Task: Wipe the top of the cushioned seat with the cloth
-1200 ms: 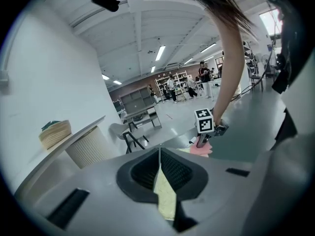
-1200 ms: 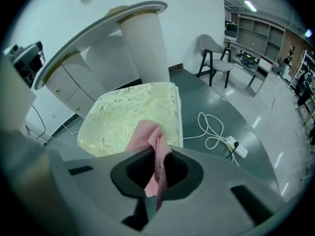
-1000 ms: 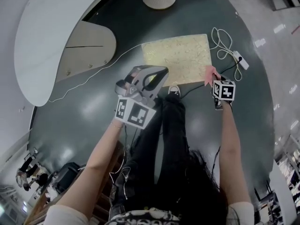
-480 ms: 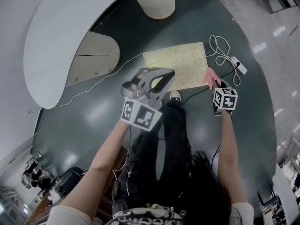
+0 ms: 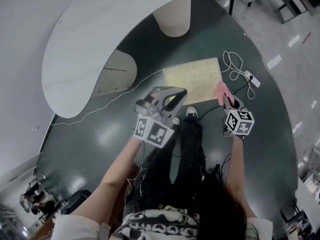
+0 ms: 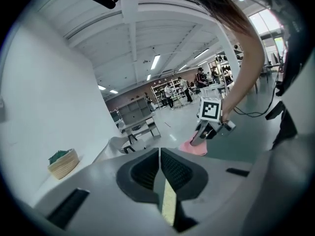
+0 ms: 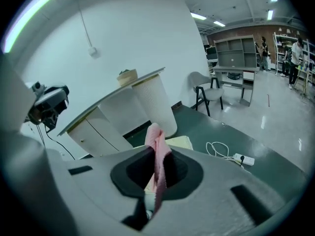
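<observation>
Overhead, the right gripper (image 5: 224,98) is clamped on the pink cloth (image 5: 219,89), which hangs at the right edge of the cushioned seat (image 5: 192,79) — a pale yellow pad on the dark green floor (image 5: 100,134). The left gripper (image 5: 180,93) — jaws pressed together, empty — hovers by the seat's near edge.

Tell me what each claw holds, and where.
The right claw pinches the pink cloth by a bunched fold; the left claw is shut on nothing.
</observation>
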The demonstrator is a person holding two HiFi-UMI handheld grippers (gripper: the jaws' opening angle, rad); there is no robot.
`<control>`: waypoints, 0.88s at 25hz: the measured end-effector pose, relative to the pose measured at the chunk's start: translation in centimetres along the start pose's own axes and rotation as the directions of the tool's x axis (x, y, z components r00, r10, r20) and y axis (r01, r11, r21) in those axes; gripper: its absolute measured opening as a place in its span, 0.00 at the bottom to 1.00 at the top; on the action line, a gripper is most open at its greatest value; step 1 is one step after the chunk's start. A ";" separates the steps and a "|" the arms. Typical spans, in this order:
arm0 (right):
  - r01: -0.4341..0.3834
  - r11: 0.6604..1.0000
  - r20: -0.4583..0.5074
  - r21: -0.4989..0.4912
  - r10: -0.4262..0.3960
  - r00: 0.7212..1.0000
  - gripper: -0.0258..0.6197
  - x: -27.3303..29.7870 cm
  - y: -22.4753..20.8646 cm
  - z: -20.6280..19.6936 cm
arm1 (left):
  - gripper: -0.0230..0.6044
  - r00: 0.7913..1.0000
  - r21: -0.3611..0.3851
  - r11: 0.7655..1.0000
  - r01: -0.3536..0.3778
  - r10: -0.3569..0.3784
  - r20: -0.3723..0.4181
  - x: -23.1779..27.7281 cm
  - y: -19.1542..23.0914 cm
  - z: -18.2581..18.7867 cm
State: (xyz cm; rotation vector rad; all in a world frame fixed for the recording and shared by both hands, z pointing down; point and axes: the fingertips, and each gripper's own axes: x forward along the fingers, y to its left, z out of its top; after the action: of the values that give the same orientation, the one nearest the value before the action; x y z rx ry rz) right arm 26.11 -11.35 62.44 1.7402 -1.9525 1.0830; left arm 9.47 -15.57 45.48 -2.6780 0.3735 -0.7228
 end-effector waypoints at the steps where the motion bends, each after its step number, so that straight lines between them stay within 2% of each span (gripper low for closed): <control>1: -0.003 1.000 0.011 0.002 0.003 1.000 0.06 -0.8 1.0 0.4 | 0.06 1.000 0.000 1.000 0.003 -0.003 0.001 -0.9 -0.1 0.2; 10: 0.010 1.000 0.114 0.026 -0.013 0.993 0.06 -8.2 9.5 4.5 | 0.06 0.999 0.010 1.000 -0.006 0.005 0.049 -7.9 0.1 2.7; 17: 0.041 0.999 0.200 0.029 -0.046 0.979 0.06 -16.9 15.0 6.5 | 0.06 0.991 0.011 1.000 0.008 -0.009 0.135 -13.2 -1.5 6.5; 22: 0.062 0.998 0.247 0.024 -0.066 0.967 0.06 -21.0 18.8 6.6 | 0.06 0.988 -0.004 1.000 0.005 -0.005 0.155 -16.2 -2.4 6.3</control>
State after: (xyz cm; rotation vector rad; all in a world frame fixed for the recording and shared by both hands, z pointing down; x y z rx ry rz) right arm 14.48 -1.47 37.83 2.0171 -2.0160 0.8983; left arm -0.37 -6.38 34.29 -2.7178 0.3286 -0.5113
